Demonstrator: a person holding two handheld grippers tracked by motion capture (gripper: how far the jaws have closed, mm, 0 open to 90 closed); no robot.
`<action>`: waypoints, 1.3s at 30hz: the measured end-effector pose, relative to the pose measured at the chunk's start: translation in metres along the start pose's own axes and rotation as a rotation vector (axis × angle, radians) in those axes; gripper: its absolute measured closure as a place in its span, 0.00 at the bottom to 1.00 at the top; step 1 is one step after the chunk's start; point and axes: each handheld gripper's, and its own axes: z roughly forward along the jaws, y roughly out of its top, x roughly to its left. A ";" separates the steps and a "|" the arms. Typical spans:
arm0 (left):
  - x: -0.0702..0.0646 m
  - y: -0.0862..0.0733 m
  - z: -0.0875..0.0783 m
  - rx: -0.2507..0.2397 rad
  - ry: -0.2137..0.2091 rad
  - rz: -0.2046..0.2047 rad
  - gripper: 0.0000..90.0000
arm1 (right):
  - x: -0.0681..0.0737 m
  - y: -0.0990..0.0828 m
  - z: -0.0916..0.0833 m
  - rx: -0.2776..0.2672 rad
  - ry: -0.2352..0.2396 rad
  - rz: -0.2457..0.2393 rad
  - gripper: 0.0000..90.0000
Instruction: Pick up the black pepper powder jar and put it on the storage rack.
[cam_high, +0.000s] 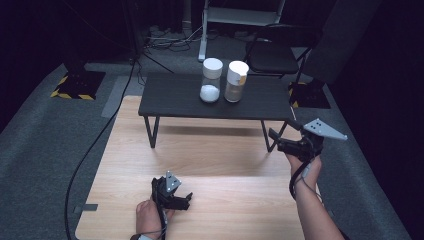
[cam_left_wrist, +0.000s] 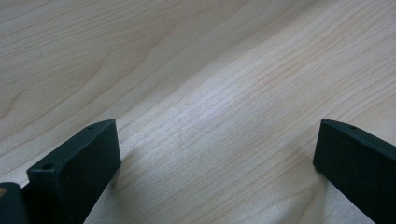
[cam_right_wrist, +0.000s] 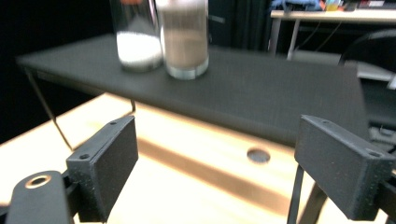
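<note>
Two glass jars with white lids stand side by side on a low black stand (cam_high: 175, 97) at the far side of the wooden table (cam_high: 220, 165). One jar (cam_high: 211, 80) (cam_right_wrist: 137, 42) holds white powder, the other jar (cam_high: 236, 81) (cam_right_wrist: 184, 39) holds a tan powder. My right gripper (cam_high: 281, 128) (cam_right_wrist: 217, 135) hovers by the stand's right end, level with its top and pointing toward the jars, open with nothing between its jaws. My left gripper (cam_high: 186, 200) (cam_left_wrist: 215, 140) rests low over the near part of the table, open over bare wood.
The stand has thin black legs (cam_high: 150, 132) with room beneath it. A black chair (cam_high: 272, 55) and a pale metal frame (cam_high: 240, 15) stand behind the table. Cables (cam_high: 100, 135) run over the grey carpet at the left.
</note>
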 end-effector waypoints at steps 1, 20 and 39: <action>0.000 0.000 0.000 0.000 0.000 0.000 0.00 | 0.000 -0.006 -0.001 0.008 0.001 -0.001 0.14; 0.000 0.000 -0.001 0.001 -0.002 0.004 0.00 | 0.018 -0.139 -0.021 0.179 -0.026 0.078 0.15; 0.000 0.000 0.000 -0.001 -0.002 0.002 0.00 | 0.080 -0.157 -0.002 0.360 -0.117 -0.111 0.11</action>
